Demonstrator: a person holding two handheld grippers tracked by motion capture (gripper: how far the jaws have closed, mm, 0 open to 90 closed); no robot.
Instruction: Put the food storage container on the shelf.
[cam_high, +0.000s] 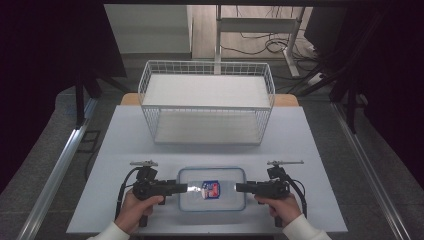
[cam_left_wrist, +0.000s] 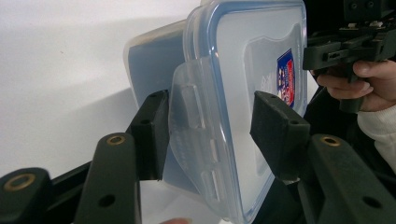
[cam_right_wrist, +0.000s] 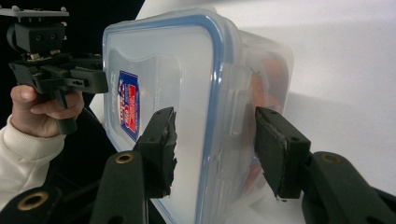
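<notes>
— What is going on at the counter (cam_high: 125, 150) right now?

— A person holds a claw in each hand, one at either short end of a clear plastic box (cam_high: 212, 189) with a blue-rimmed lid. The box sits at the near edge of the counter, between the two hands, with a blue and red label (cam_high: 211, 189) on top of the lid.

— Does the left claw (cam_high: 184, 188) have hold of it?

— Yes. In the left gripper view the left claw (cam_left_wrist: 210, 128) is closed on the box's end: one pad lies under the flipped-out clasp flap (cam_left_wrist: 189, 116) against the box wall, the other presses on the lid.

— And the right claw (cam_high: 239, 187)?

— In the right gripper view the right claw (cam_right_wrist: 215, 149) straddles the other end. One pad touches the lid, the other sits against the side wall by the clasp. So it is gripping too, with the jaws standing about half apart around the box's thickness.

— Anything inside the box?

— Something orange-red shows faintly through the wall, too blurred to name.

— What else is on the counter?

— A white wire basket (cam_high: 207, 67) stands at the far side, well apart from the box and the hands.
</notes>
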